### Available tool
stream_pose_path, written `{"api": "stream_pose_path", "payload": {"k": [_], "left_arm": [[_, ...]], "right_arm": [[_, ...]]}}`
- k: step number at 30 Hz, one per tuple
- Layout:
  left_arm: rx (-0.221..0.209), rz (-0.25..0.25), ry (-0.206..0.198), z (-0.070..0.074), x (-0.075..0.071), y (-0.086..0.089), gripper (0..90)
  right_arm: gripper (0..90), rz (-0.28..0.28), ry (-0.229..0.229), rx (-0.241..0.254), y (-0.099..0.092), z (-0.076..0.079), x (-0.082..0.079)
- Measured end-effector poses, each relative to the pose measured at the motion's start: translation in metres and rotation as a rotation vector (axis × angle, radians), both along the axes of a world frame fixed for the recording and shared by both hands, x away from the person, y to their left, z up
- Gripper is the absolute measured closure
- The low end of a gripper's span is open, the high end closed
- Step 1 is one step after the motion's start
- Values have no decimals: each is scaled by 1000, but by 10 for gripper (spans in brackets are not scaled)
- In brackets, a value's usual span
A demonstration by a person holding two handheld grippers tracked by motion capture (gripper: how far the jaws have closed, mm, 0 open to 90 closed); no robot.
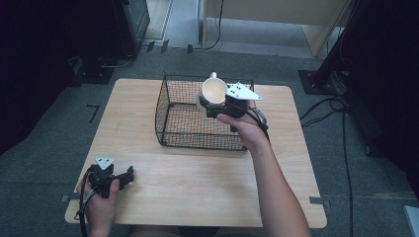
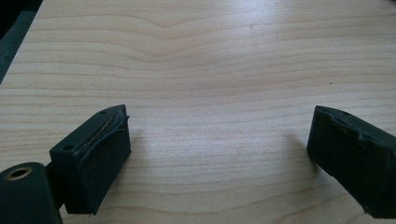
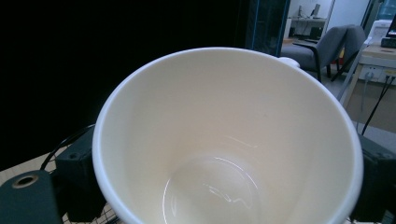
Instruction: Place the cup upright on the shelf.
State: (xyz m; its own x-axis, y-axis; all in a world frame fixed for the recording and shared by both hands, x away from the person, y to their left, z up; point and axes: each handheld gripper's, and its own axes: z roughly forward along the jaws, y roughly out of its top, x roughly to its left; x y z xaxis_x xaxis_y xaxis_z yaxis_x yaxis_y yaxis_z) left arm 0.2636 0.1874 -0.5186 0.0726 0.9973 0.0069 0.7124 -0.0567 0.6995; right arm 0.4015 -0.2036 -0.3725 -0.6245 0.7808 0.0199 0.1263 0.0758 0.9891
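A glossy, smooth glazed finish, apparently ceramic, is seen on the cream mug [image 3: 224, 140], with highlights reflected at its bottom. The basket [image 1: 170, 111] is made of thin black wire mesh. A pale, matt wood grain is shown by the table [image 2: 210, 60]. The left gripper [image 2: 219, 149] is faced with matt black pads [image 2: 100, 158], rough and frayed at the edges.

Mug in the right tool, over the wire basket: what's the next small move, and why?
Probably lower it straight down into the basket. The right tool grips the mug by its sides, held above the basket's far right corner and tipped toward the camera. The basket floor below looks bare. The left tool rests open on the table.
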Motion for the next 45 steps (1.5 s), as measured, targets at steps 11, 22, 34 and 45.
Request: {"api": "stream_pose_path", "payload": {"k": [11, 22, 34, 45], "left_arm": [[2, 0, -1, 0, 0, 0, 64], [0, 0, 0, 0, 0, 0, 64], [1, -1, 1, 0, 0, 0, 64], [1, -1, 1, 0, 0, 0, 64]], "right_arm": [[94, -71, 56, -53, 11, -31, 32], [93, -126, 119, -83, 12, -53, 52], [93, -126, 224, -165, 11, -78, 62], [93, -70, 335, -268, 15, -94, 66]]}}
